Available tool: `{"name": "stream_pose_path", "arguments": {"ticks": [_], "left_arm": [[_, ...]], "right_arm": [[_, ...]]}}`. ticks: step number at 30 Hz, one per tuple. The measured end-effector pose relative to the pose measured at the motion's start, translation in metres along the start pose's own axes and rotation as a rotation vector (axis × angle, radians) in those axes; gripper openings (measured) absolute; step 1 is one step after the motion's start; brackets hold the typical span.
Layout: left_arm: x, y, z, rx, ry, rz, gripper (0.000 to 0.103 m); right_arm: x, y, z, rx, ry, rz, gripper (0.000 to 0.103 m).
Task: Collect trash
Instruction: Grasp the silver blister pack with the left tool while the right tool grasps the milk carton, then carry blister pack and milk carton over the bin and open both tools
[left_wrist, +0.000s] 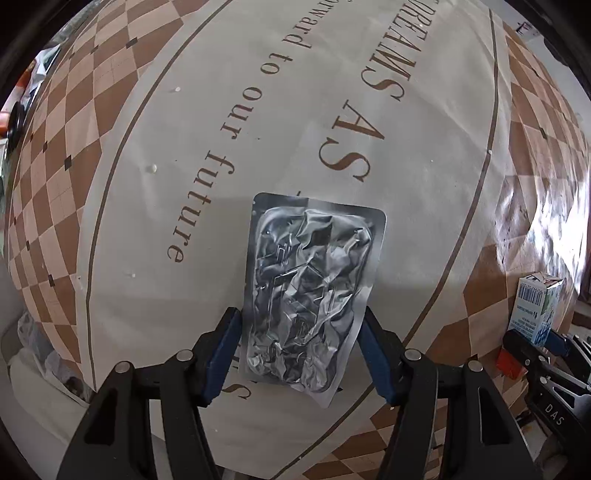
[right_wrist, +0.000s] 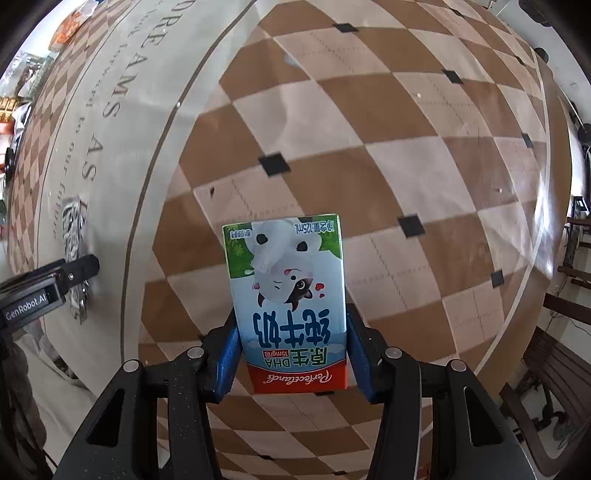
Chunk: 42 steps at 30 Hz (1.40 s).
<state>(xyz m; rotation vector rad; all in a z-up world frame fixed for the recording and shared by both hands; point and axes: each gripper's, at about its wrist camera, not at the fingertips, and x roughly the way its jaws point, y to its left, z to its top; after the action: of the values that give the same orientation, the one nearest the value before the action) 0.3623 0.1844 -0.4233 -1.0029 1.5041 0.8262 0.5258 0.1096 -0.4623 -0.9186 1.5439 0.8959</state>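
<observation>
We see a crinkled, shiny silver foil pouch (left_wrist: 310, 295), a smooth printed paperboard milk carton (right_wrist: 290, 306), and a glossy checked floor (right_wrist: 406, 147) that throws back the light.

open tablecloth (left_wrist: 207, 155) all round, chairs (right_wrist: 554, 373) beyond table edge

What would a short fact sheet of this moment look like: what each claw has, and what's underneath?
left gripper: closed on a crumpled silver foil pouch, blue pads on its two long edges
right gripper: closed on a small milk carton with a cartoon cow, print upside down in its own camera
surface below: tablecloth, cream centre with brown lettering, brown-and-cream checked border
pointing: both grippers face down at the cloth
side by side: each gripper shows at the edge of the other's camera view
</observation>
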Motion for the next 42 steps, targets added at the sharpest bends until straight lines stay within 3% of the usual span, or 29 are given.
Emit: {"name": "stream_pose_path", "arguments": {"ticks": [4,6,12,16,18,29,35,42], "left_arm": [[-0.002,-0.004,0.012,-0.001,-0.009,0.000,0.061],[0.000,0.001,0.006,-0.001,-0.028,-0.001,0.061],[0.001,0.001,-0.008,-0.003,-0.049,0.019,0.059],[-0.001,-0.005,-0.010,0.008,-0.063,0.047,0.058],[-0.005,-0.009,-0.009,0.014,-0.071,0.047,0.058],[-0.049,-0.009,-0.028,0.005,-0.151,0.028,0.058],[-0.091,-0.003,-0.048,-0.003,-0.248,0.018,0.058],[-0.139,0.011,-0.098,-0.022,-0.380,-0.015,0.058]], "right_arm": [[0.003,-0.001,0.001,0.008,0.014,0.019,0.057],[-0.003,-0.023,-0.001,0.005,0.017,0.033,0.064],[-0.003,-0.018,-0.004,-0.055,-0.008,-0.017,0.069],[-0.004,-0.009,-0.014,-0.085,-0.023,-0.042,0.063],[-0.009,-0.011,-0.023,-0.073,-0.031,-0.045,0.053],[-0.015,-0.012,-0.045,-0.047,-0.074,0.046,0.051],[-0.041,0.004,-0.063,-0.055,-0.129,0.093,0.051],[-0.094,0.026,-0.080,-0.088,-0.237,0.129,0.051]]}}
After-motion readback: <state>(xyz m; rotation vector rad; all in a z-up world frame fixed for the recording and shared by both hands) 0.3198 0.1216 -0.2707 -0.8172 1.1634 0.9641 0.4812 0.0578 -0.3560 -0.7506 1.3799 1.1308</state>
